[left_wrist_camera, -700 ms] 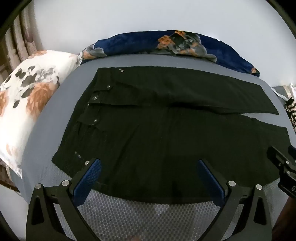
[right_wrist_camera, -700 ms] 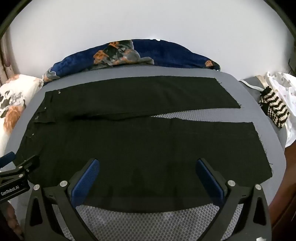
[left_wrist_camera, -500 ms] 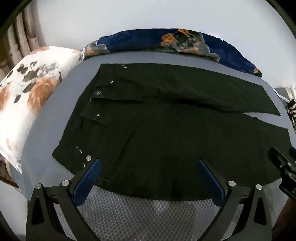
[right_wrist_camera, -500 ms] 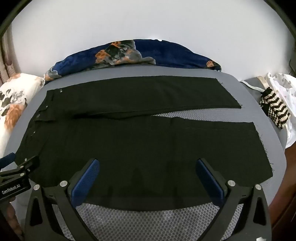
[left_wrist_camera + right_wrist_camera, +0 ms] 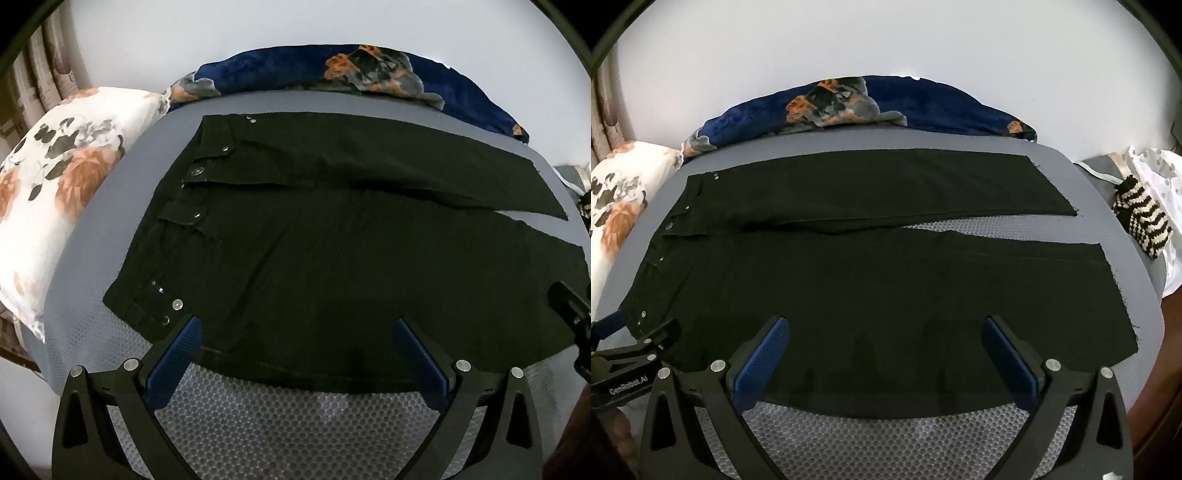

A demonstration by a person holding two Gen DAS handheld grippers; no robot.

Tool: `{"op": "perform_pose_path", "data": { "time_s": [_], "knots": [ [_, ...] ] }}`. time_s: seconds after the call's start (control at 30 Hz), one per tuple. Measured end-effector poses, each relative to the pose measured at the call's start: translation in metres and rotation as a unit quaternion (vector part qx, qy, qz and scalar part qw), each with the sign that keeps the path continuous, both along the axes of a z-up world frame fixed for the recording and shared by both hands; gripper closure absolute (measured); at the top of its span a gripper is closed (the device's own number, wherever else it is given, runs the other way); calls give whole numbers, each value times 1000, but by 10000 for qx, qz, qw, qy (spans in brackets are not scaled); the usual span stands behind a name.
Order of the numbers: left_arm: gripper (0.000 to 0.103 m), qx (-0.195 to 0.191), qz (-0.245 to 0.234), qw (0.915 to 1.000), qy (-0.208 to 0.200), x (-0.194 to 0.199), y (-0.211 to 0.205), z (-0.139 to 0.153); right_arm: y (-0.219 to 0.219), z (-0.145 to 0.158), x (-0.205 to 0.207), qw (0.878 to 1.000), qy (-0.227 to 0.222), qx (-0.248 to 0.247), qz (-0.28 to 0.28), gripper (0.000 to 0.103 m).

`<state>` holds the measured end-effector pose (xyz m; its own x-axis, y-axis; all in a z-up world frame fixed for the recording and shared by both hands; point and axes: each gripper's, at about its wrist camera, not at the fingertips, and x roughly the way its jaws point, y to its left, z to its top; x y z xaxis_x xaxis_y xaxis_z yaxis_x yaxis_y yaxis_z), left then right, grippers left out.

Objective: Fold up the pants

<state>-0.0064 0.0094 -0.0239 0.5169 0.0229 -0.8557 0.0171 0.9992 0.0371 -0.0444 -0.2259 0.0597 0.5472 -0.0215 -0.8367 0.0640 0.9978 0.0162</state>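
Black pants [image 5: 332,251] lie spread flat on a grey mesh bed surface [image 5: 295,417], waistband with metal snaps to the left, both legs running right. The right wrist view shows the same pants [image 5: 871,280] with the two leg hems at the right. My left gripper [image 5: 297,334] hangs open above the near edge of the pants close to the waist, nothing between its blue pads. My right gripper [image 5: 884,332] is open above the near leg, also with nothing in it. Each gripper shows at the edge of the other's view.
A white floral pillow [image 5: 55,199] lies left of the waistband. A dark blue floral blanket [image 5: 857,107] is bunched along the far edge by the white wall. A black-and-cream striped knit item [image 5: 1141,218] and white dotted cloth sit at the right.
Both cameras have drawn slightly back and up, so the pants sit a little lower and smaller in view. Both grippers stay open.
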Motion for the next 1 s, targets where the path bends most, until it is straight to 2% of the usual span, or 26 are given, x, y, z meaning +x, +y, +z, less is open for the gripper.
{"op": "perform_pose_path", "data": {
  "time_s": [0.43,1.0],
  "knots": [
    [1,28,-21,9999,101,2,-2,-7,1,-13,2,9999,157,20,-29,0],
    [1,12,-55,9999,96,1,-4,-8,6,-16,-1,9999,89,-64,23,0]
  ]
}}
